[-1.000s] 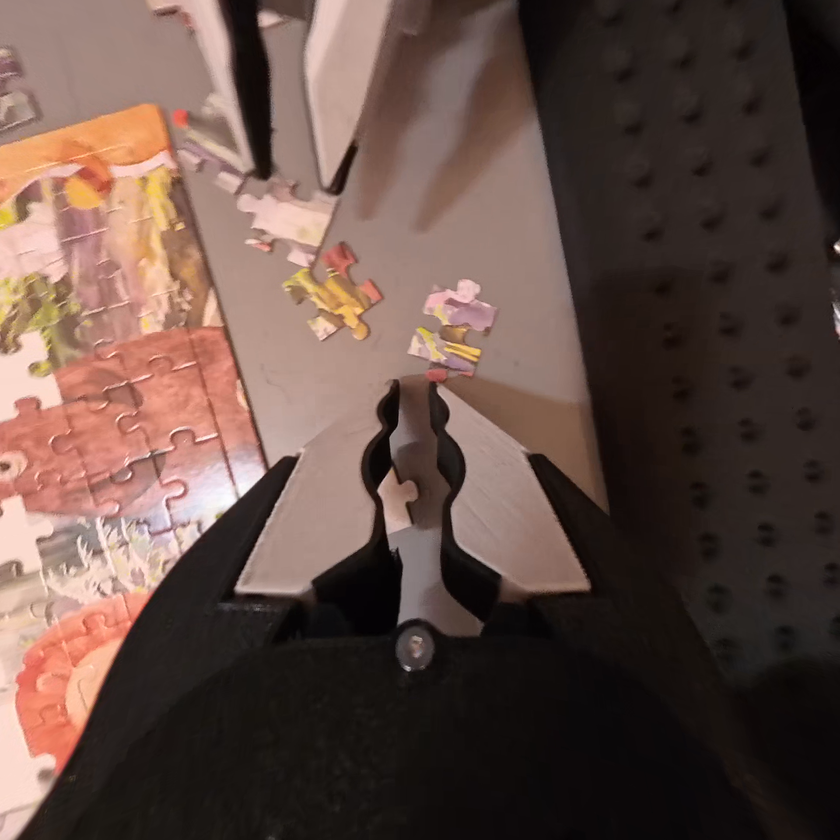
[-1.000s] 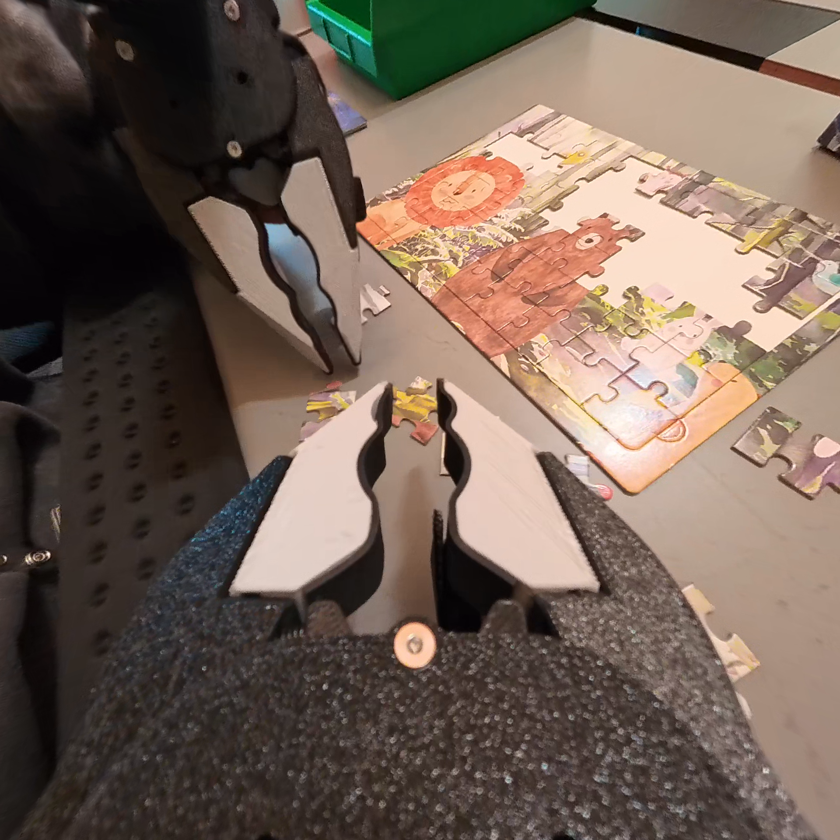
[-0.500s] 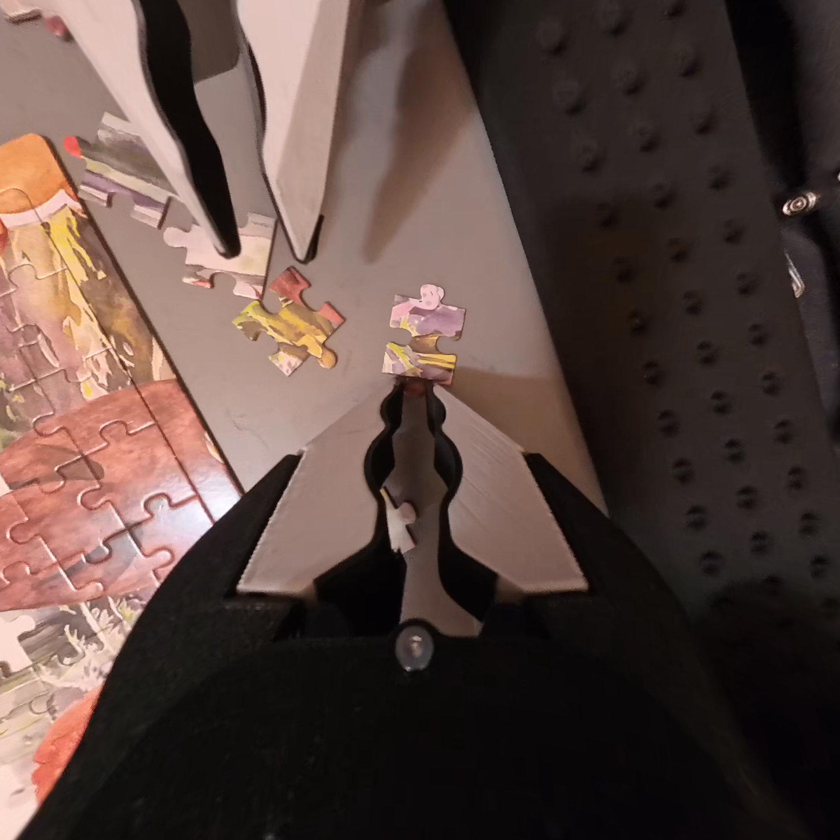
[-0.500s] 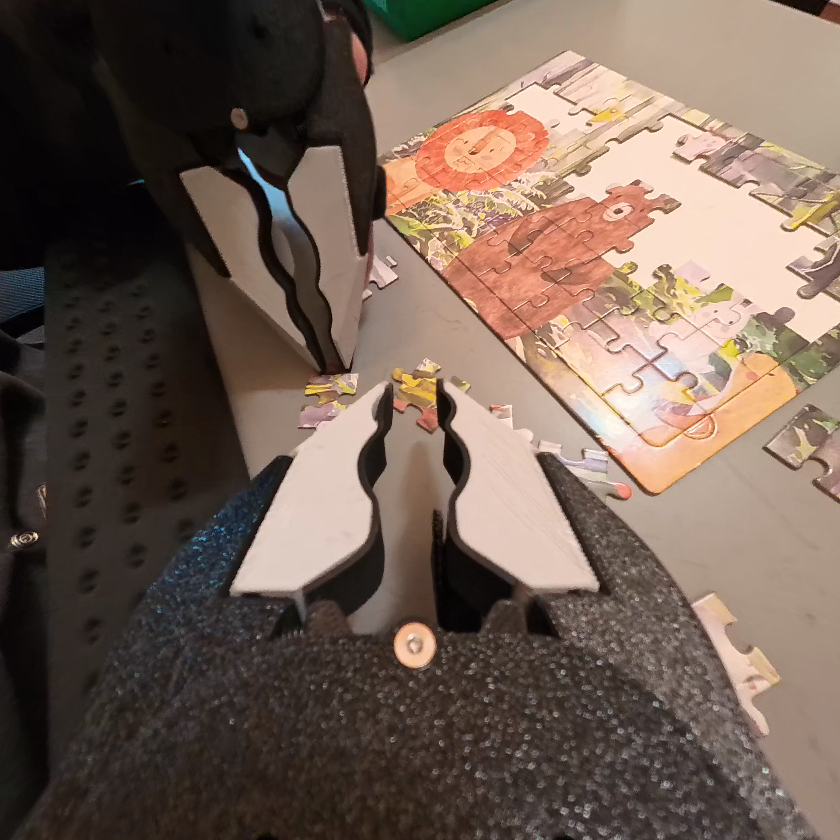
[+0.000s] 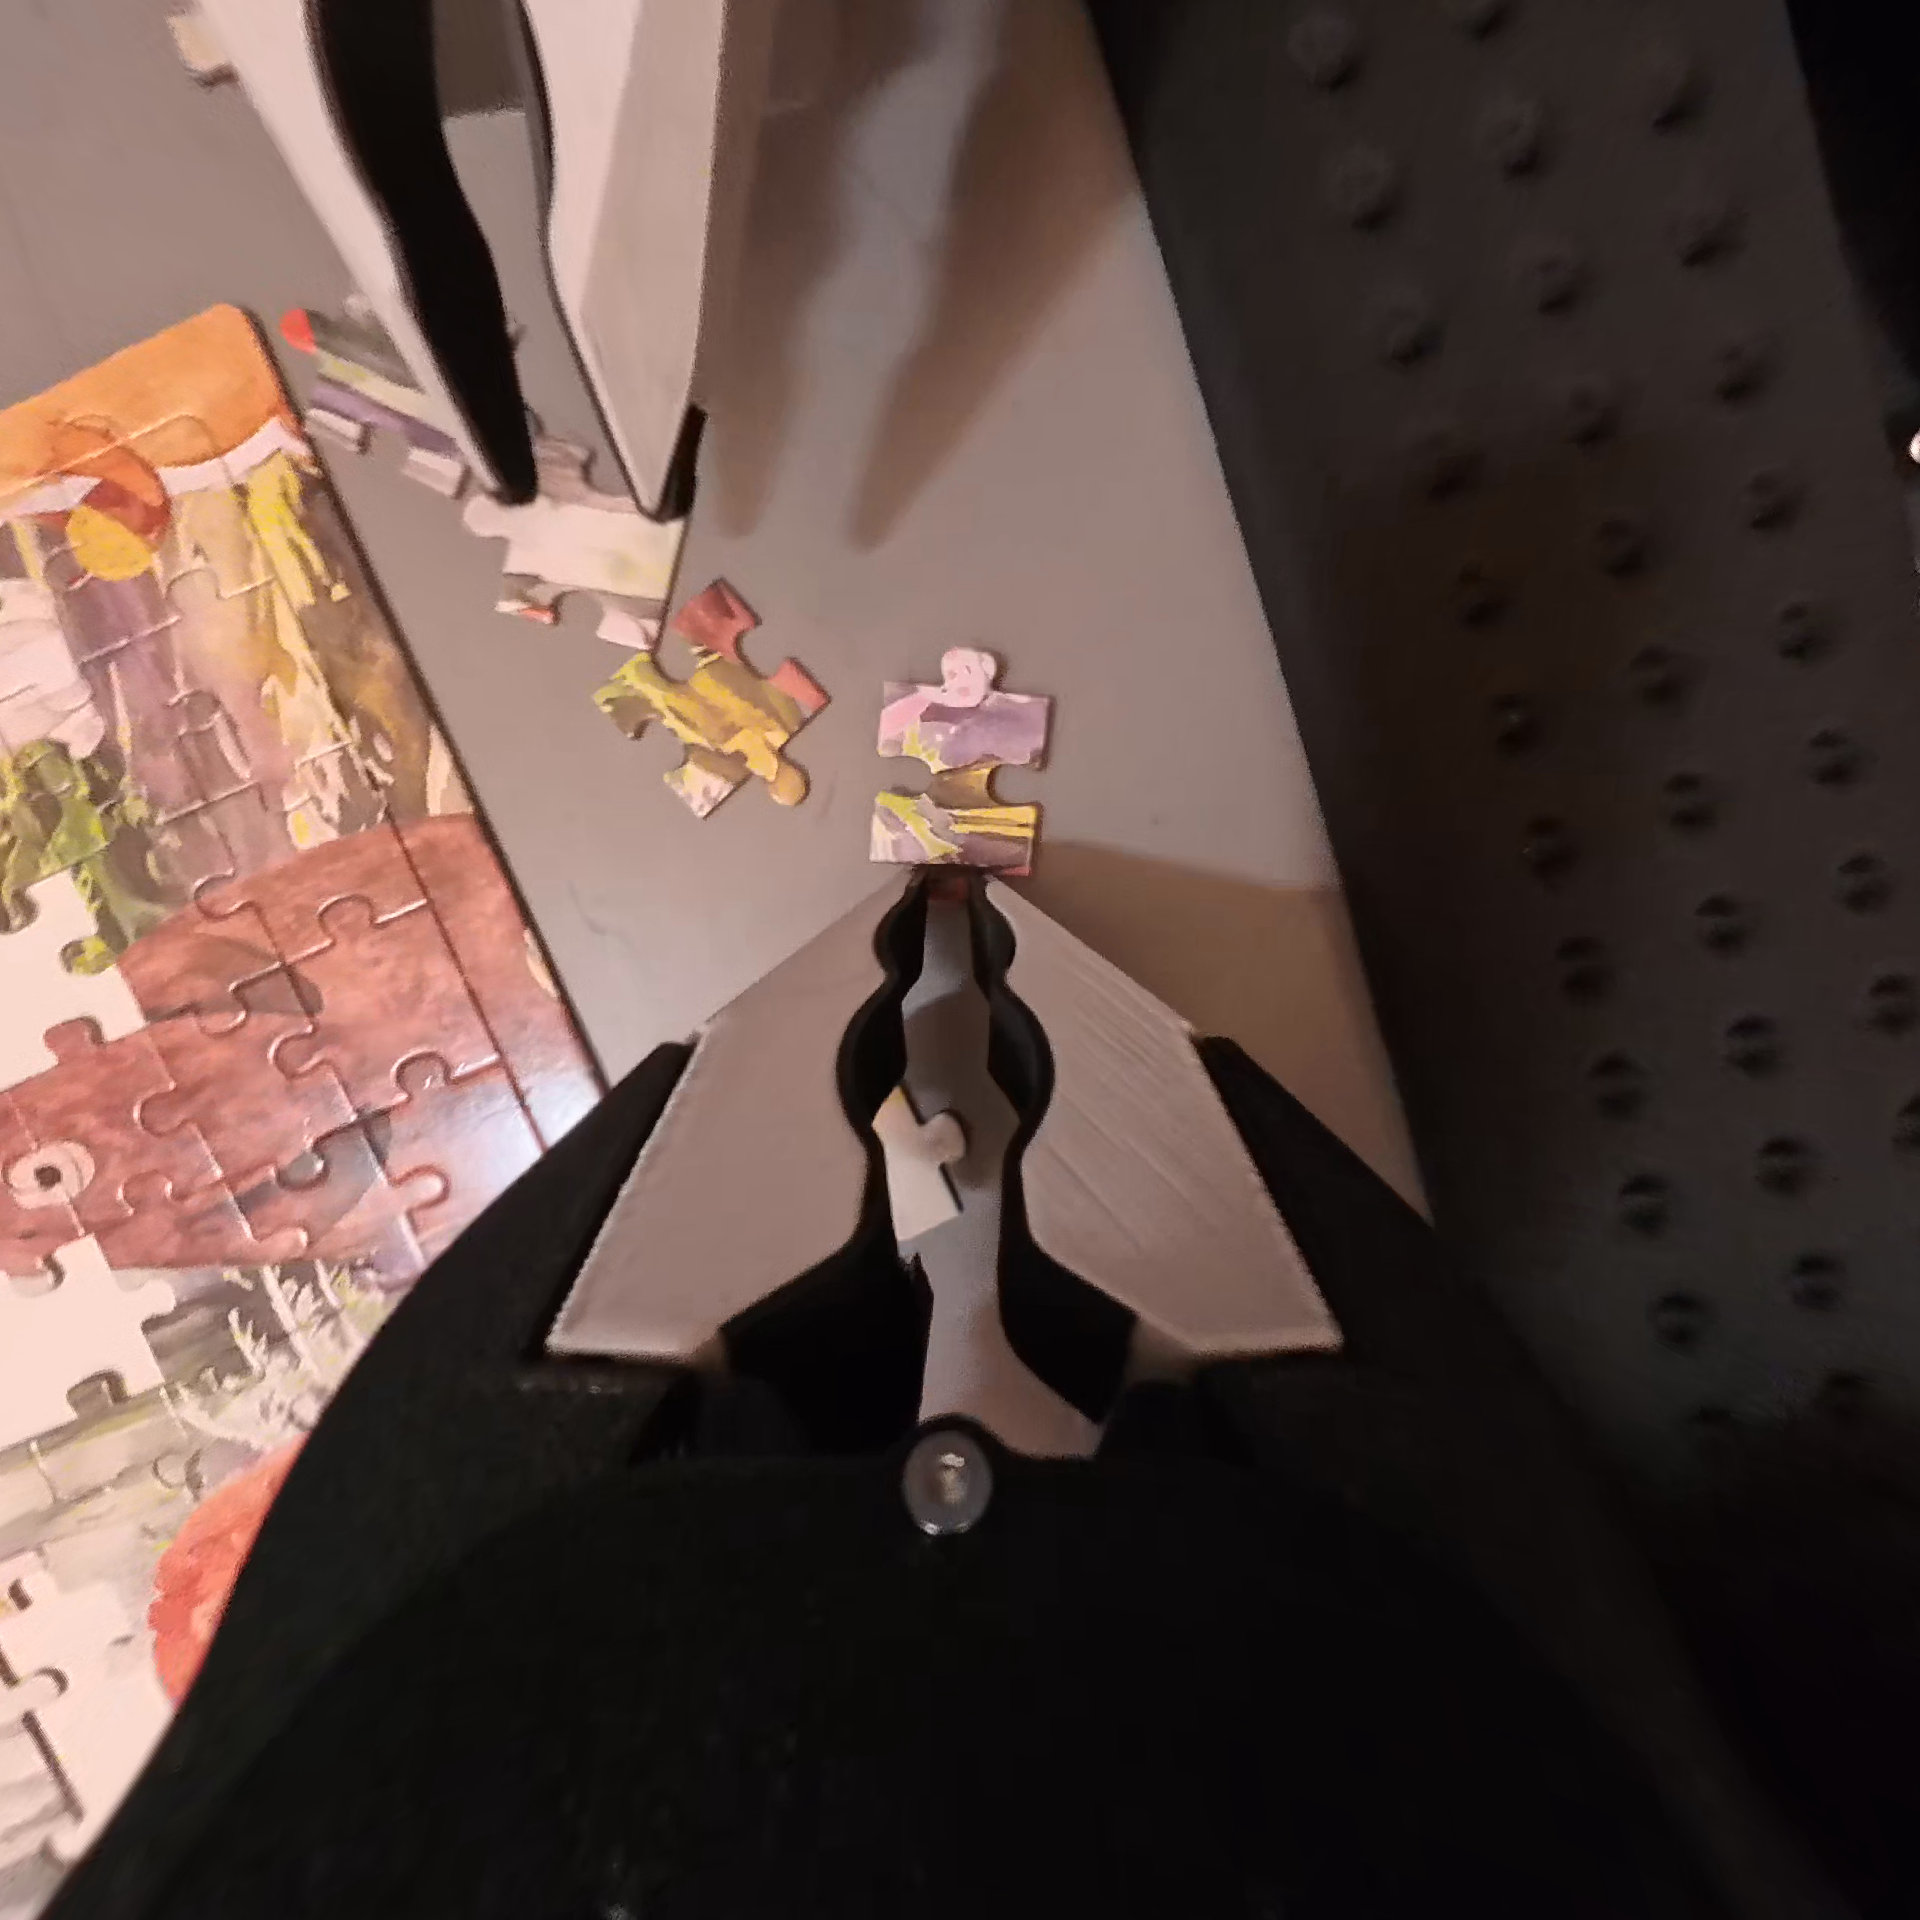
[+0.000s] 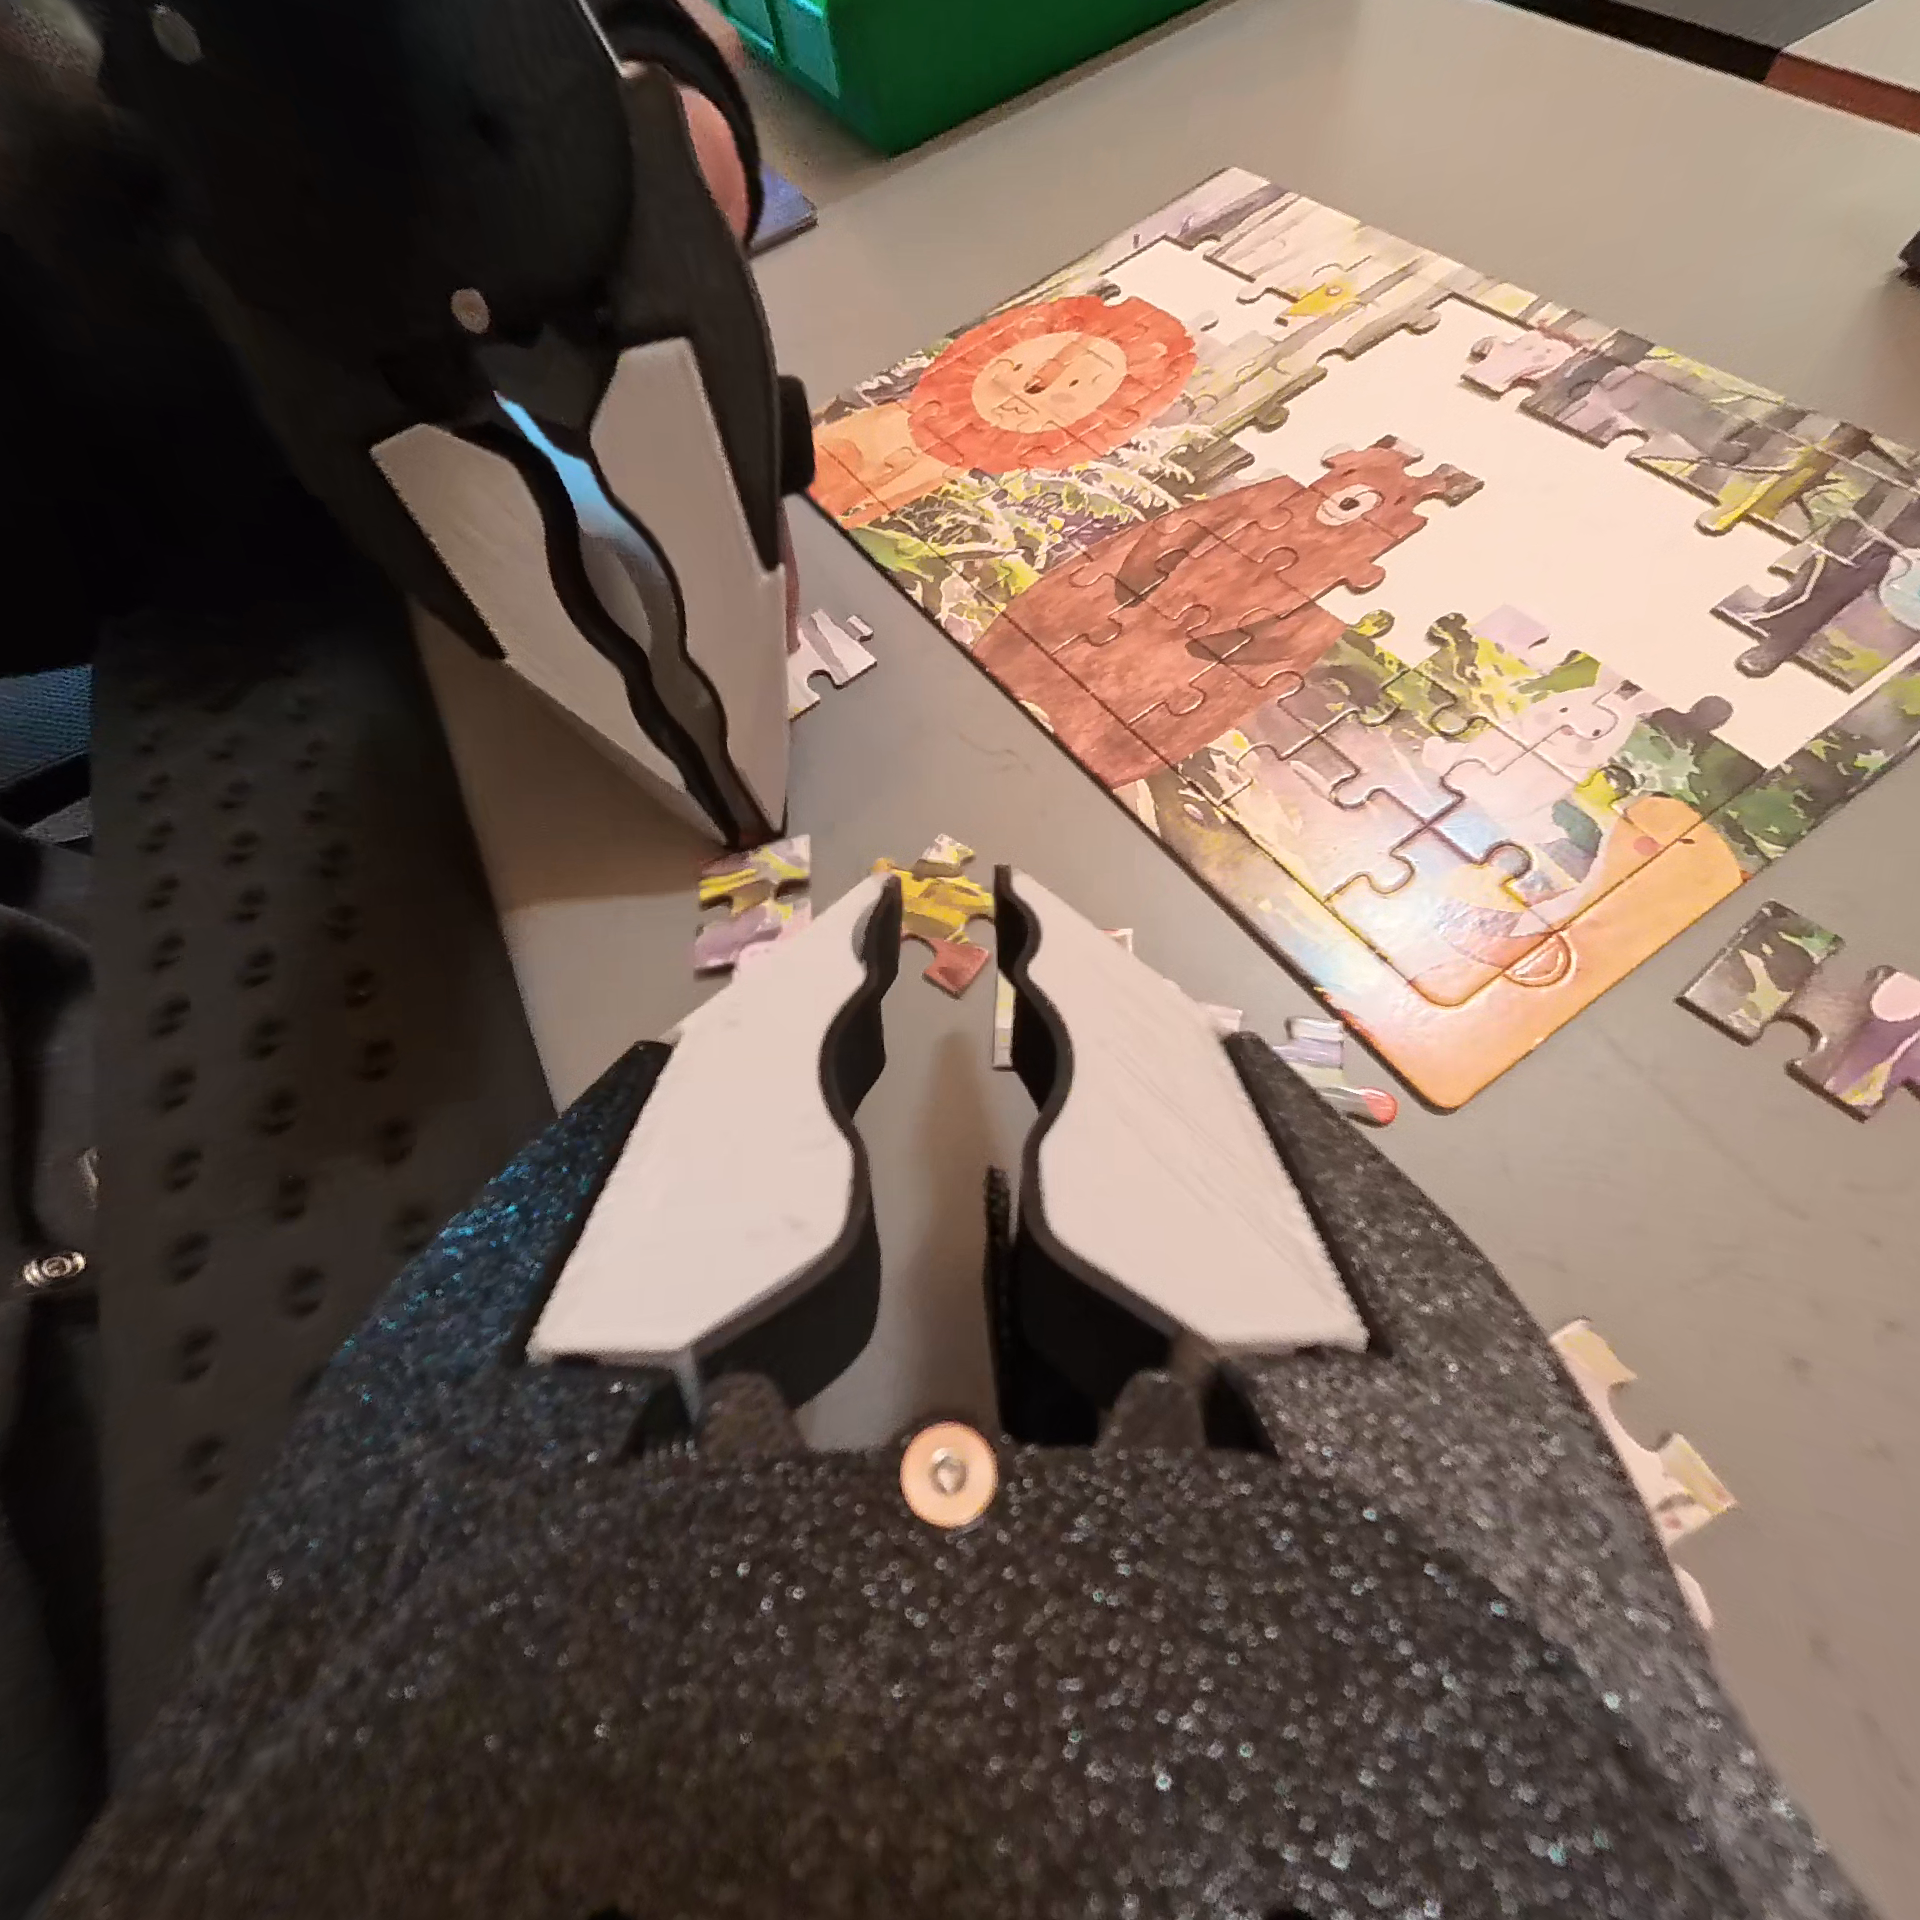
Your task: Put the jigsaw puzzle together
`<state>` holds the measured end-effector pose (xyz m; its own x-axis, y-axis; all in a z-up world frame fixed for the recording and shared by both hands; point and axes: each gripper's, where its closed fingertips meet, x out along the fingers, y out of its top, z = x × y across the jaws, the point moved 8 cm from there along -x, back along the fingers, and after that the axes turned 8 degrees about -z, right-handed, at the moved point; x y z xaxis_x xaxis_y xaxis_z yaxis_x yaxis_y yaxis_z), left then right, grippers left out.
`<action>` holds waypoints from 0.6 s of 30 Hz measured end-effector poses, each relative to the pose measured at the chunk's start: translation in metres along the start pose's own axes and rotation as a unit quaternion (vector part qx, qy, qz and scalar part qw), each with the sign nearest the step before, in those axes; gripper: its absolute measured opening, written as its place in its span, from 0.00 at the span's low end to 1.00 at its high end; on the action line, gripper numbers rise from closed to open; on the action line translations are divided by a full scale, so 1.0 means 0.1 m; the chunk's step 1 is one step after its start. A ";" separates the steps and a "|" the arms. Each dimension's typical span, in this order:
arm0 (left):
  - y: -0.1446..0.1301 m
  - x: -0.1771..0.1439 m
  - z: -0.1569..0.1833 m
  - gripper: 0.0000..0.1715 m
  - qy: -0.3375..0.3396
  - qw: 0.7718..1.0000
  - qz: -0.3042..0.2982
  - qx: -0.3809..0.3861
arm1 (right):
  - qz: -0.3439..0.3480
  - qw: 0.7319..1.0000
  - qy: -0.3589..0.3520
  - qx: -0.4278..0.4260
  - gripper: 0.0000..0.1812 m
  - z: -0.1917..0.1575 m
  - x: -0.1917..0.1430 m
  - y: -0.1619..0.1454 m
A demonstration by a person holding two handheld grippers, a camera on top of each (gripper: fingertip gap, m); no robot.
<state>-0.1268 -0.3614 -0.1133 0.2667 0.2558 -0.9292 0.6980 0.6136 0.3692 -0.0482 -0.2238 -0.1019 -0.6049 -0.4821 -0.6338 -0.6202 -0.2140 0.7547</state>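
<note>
Puzzle (image 6: 1195,644) sits maybe two-thirds built on the table (image 6: 1558,1195): lion and bear done, white middle bare. Our left tongs (image 5: 945,883), nearly closed, seem to pinch the purple-yellow piece (image 5: 961,769); our right tongs (image 6: 943,894) hover slightly parted, empty, over loose pieces (image 6: 940,914).

Half-built lion-and-bear puzzle (image 6: 1299,644) flat on table; purple-yellow loose piece (image 5: 961,774) beside it.
</note>
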 end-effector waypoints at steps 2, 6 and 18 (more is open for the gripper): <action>-0.02 -0.08 -0.04 0.04 0.013 1.000 0.008 -0.012 | 0.005 1.000 -0.008 0.007 0.10 0.03 -0.02 0.00; -0.01 -0.33 -0.26 0.04 0.057 0.998 0.028 -0.028 | 0.016 0.999 -0.020 0.026 0.10 0.10 -0.06 0.00; -0.31 -0.34 -1.58 0.04 0.164 0.976 0.025 -0.139 | 0.000 0.999 -0.024 0.029 0.10 0.11 -0.02 -0.03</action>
<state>-0.2623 -0.2709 -0.0902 0.0376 0.4884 -0.8718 0.4692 0.7616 0.4470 -0.0508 -0.2126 -0.1042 -0.6270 -0.4405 -0.6425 -0.6476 -0.1638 0.7442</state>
